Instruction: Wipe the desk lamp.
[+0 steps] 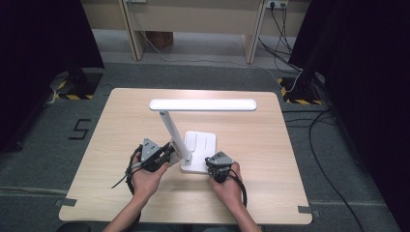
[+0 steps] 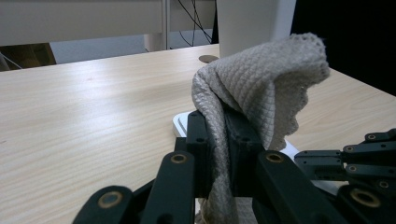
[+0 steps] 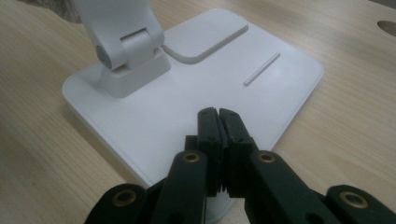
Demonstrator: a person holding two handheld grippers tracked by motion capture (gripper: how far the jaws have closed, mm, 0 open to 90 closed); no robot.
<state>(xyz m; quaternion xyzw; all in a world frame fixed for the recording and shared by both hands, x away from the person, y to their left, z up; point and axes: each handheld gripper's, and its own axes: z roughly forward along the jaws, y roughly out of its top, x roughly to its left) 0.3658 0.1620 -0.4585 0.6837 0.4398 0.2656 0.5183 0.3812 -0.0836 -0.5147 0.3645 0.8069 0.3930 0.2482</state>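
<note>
Cloth (image 2: 261, 79) clamped in left jaws; right jaws closed.

One readable sign: a black numeral "5" (image 1: 80, 129), marked on the grey floor (image 1: 43, 145) just off the left edge of the table (image 1: 270, 193), about level with the table's middle. Nearby, left of the table's far corner and again right of its far right corner, yellow-and-black hazard stripes (image 1: 75, 96) on the floor, bearing no letters. No brand, label or lettering legible on the white lamp (image 1: 203, 104) standing on the table, nor on its base (image 3: 224, 79).
</note>
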